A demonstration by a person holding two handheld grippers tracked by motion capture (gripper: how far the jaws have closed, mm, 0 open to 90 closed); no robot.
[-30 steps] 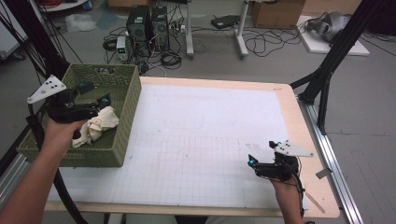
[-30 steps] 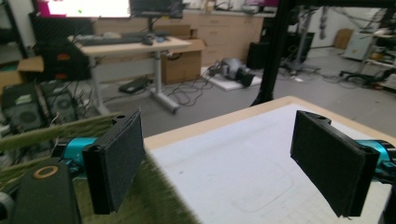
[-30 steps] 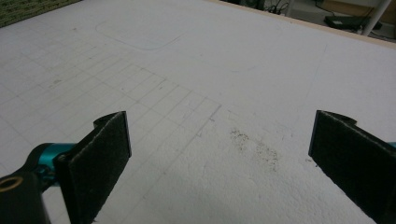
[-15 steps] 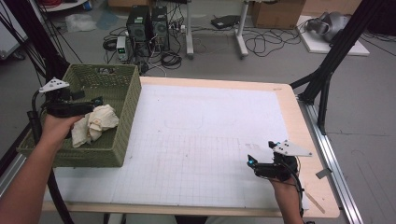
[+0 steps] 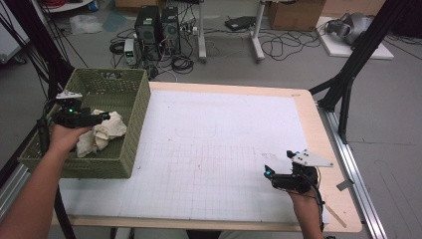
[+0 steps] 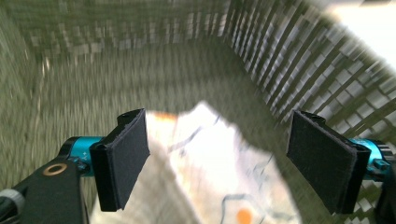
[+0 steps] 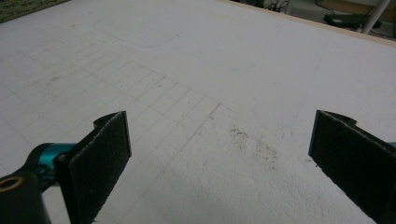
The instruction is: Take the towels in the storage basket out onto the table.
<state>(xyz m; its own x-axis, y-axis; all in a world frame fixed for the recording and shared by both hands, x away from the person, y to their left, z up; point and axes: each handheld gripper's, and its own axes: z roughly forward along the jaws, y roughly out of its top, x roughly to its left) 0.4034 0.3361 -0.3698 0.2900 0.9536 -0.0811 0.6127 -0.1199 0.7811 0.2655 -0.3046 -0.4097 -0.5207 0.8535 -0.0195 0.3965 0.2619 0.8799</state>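
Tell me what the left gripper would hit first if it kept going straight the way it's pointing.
Most likely the cloth: the left gripper has its jaws open and aims down at it inside the basket. How far off the cloth lies is hard to judge.

A crumpled cream cloth (image 5: 102, 132) lies bunched inside the green woven basket (image 5: 134, 124).

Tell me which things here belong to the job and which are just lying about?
In use:
- crumpled cream-white cloth
- green woven basket
- left gripper, open above the cloth

Lying about:
- two black computer towers on the floor
- brown cardboard box
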